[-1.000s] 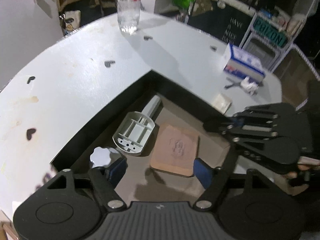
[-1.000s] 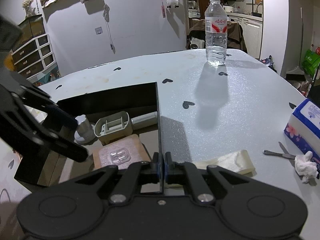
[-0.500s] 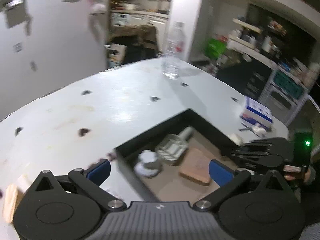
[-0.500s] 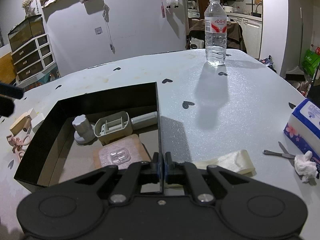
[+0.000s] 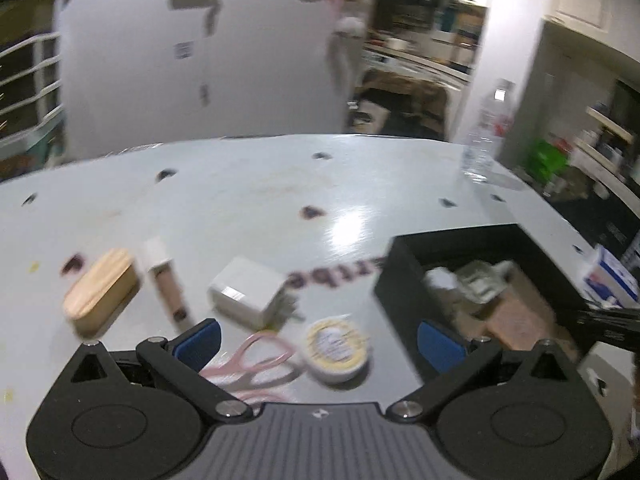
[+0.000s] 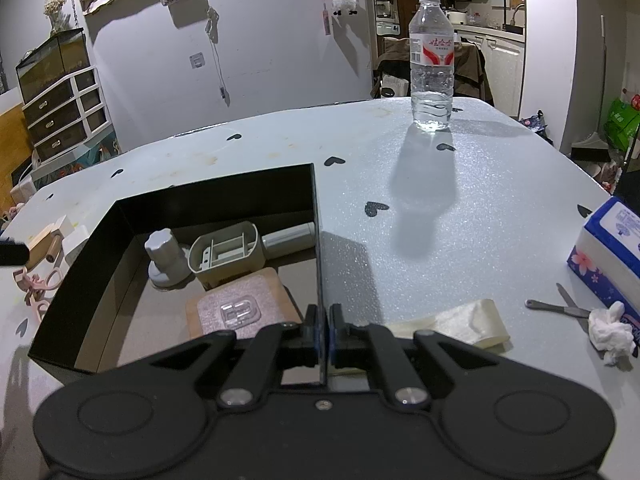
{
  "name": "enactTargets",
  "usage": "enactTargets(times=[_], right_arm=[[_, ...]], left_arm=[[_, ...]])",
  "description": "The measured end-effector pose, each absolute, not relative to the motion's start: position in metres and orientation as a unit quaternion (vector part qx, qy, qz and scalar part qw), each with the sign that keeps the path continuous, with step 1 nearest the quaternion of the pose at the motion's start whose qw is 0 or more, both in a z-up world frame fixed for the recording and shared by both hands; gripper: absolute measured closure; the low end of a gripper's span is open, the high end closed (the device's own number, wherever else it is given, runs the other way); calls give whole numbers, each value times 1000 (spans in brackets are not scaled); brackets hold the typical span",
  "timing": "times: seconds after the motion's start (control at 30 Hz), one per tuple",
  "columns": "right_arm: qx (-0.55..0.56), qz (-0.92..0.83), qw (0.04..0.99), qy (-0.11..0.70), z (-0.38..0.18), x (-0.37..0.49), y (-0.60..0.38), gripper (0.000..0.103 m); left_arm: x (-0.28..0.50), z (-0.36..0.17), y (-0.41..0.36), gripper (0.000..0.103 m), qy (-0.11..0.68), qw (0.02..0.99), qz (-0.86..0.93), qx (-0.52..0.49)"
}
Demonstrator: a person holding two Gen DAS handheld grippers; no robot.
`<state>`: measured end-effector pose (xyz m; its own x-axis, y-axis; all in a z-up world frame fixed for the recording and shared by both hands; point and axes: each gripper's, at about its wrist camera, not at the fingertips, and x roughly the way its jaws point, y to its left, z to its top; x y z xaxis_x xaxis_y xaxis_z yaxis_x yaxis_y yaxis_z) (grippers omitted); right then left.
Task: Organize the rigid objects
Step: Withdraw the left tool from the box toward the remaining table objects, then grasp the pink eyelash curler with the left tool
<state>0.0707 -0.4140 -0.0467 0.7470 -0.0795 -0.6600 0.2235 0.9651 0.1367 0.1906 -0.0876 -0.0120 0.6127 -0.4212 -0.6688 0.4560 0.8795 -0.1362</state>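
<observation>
From the left wrist camera, your left tool point(image 5: 318, 340) stood wide, with nothing gripped between its blue pads. It hung over the pale counter point(image 5: 248, 200), above a pair of pink scissors point(image 5: 256, 360) and a round yellow-and-white tin point(image 5: 338, 350). Beyond them lay a white block point(image 5: 248, 292), a slim tan tube point(image 5: 168, 280) and a wooden oval piece point(image 5: 100, 290). The black box point(image 5: 404, 276) sat to the right, its contents blurred.

From the right wrist camera, your right tool point(image 6: 322, 330) was pinched on the near right wall of the black box point(image 6: 316, 220). Inside the box sat a grey knob point(image 6: 162, 254), a grey plastic holder point(image 6: 226, 252) with a tube, and a brown card point(image 6: 240, 308) carrying a clear hook. A water bottle point(image 6: 432, 68) stood far back; a tissue pack point(image 6: 608, 248) lay at the right.
</observation>
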Motion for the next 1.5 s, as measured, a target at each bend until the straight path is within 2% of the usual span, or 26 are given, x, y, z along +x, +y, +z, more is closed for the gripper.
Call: enactTargets(times=[0.4,0.63,0.8,0.93,1.07,1.1,1.13,1.17,1.5], right_arm=[[104,-82,929,346,-47,71,-414,98],[104,-82,929,347,-47,71,-414,98],[103,-82,929,347,-47,70,-414,98],[102,-83,928,348,-48,70,-415,98],[101,-86,927,350,-49,71,-415,98],[101,-86,927,350,-50,70,-415,98],[100,-86,927,350,-49,71,-414,98],[100,-86,927,351,-49,71,-414,98],[100,-86,927,351,-49,71,-414,98]], left_arm=[[197,-50,-56,0,334,935,-114,33],[203,-64,-48,0,331,937,-101,46],[205,-73,-39,0,301,945,-124,37],[207,-77,-34,13,309,940,-144,15],[206,-76,-31,20,302,943,-141,3],[205,-75,-29,25,299,944,-139,-6],[207,-75,-26,38,300,944,-136,-15],[208,-75,-23,44,301,944,-133,-24],[202,-68,-16,44,301,942,-139,-60]])
